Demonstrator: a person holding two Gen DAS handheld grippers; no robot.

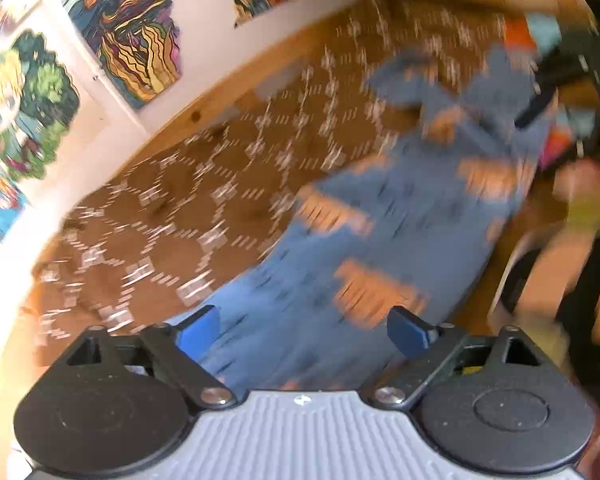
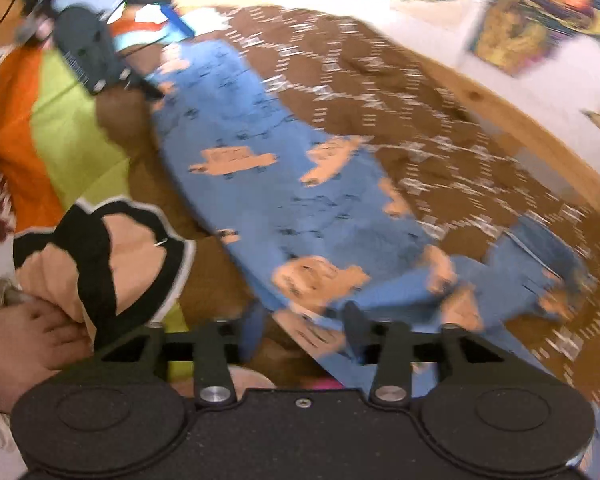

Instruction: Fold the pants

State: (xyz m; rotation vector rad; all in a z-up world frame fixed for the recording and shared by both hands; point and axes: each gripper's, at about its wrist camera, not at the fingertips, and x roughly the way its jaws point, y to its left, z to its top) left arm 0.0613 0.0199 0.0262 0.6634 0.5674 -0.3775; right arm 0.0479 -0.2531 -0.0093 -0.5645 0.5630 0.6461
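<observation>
Blue pants [image 1: 384,216] with orange patches lie stretched out on a brown patterned cloth; they also show in the right wrist view [image 2: 284,184]. My left gripper [image 1: 304,330] is open just above one end of the pants, holding nothing. My right gripper [image 2: 304,332] is open over the other end, its fingers apart with blue fabric between and below them. The left gripper [image 2: 88,48] shows at the far end in the right wrist view, and the right gripper [image 1: 572,92] at the far end in the left wrist view. Both views are motion-blurred.
The brown cloth [image 1: 204,184] covers a wooden-edged surface [image 2: 512,120] against a white wall with colourful posters [image 1: 132,40]. An orange and green cloth [image 2: 60,128] lies at the left. The person's sandalled foot [image 2: 100,264] is near the right gripper.
</observation>
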